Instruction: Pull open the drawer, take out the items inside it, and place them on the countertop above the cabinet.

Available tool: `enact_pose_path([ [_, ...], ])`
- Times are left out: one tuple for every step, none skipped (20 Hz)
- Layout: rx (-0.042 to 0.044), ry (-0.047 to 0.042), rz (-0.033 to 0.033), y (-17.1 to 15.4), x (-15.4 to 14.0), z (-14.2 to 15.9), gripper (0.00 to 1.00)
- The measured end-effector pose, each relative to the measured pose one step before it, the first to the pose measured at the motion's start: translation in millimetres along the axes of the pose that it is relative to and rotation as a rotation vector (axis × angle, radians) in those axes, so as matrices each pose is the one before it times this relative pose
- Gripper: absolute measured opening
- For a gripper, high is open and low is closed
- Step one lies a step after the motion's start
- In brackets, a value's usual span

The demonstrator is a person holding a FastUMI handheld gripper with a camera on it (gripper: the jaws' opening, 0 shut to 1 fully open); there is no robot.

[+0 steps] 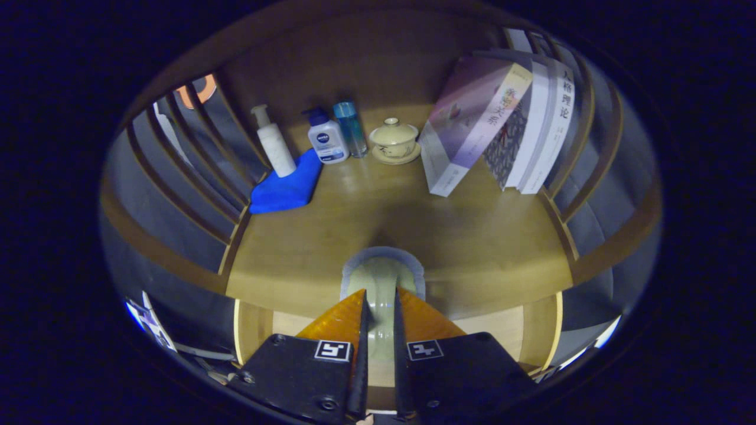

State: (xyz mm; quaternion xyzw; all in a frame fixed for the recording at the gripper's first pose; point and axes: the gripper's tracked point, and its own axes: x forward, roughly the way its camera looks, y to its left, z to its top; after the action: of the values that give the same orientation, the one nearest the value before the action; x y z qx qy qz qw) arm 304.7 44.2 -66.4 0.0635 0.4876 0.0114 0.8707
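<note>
My gripper (380, 295) is shut on a pale ceramic cup (381, 273), with both fingers pressing its sides. The cup's rounded grey-edged rim pokes out just ahead of the fingertips, over the front edge of the wooden countertop (484, 236). Below that edge, on both sides of the fingers, I see the lighter wood of the open drawer (496, 327). Its inside is mostly hidden behind the gripper.
Along the back of the countertop stand a white pump bottle (274, 144), a white bottle with a blue cap (326, 139), a slim blue bottle (351, 127) and a lidded tea bowl (394, 140). A blue cloth (286, 186) lies left, leaning books (502, 118) right. Slatted sides (195, 171) flank the shelf.
</note>
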Motion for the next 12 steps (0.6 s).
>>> enact_pose_path([
  [-0.00330,-0.00313,-0.00705,1.32,6.52,5.84,0.22],
  [-0.00407,-0.00201,-0.00326,0.95,6.29,7.09,0.22],
  [0.00003,-0.00554,-0.00201,4.19,-0.37,8.07,0.22],
  [-0.00611,-0.00452,-0.00339,2.31,4.40,5.89,0.22],
  [-0.00193,-0.00896,-0.00114,1.93,4.47,4.75,0.22],
  [-0.00392,0.00026,-0.00657,-0.29,4.71,2.38,0.22],
  [0.00042,-0.00081,-0.00582,-1.47,5.07,2.22,0.22],
  [0.00537,0.00152,0.00610,0.33,3.43,0.88,0.22],
  [0.00803,-0.00353,0.00182,-1.31,3.27,1.63,0.22],
  [0.00830,-0.00119,0.00258,-0.52,3.65,1.08,0.22],
  [0.01093,0.00348,0.00260,-1.79,3.91,-1.79,0.22],
  [0.01467,-0.00334,0.00841,-0.17,1.70,0.60,0.22],
])
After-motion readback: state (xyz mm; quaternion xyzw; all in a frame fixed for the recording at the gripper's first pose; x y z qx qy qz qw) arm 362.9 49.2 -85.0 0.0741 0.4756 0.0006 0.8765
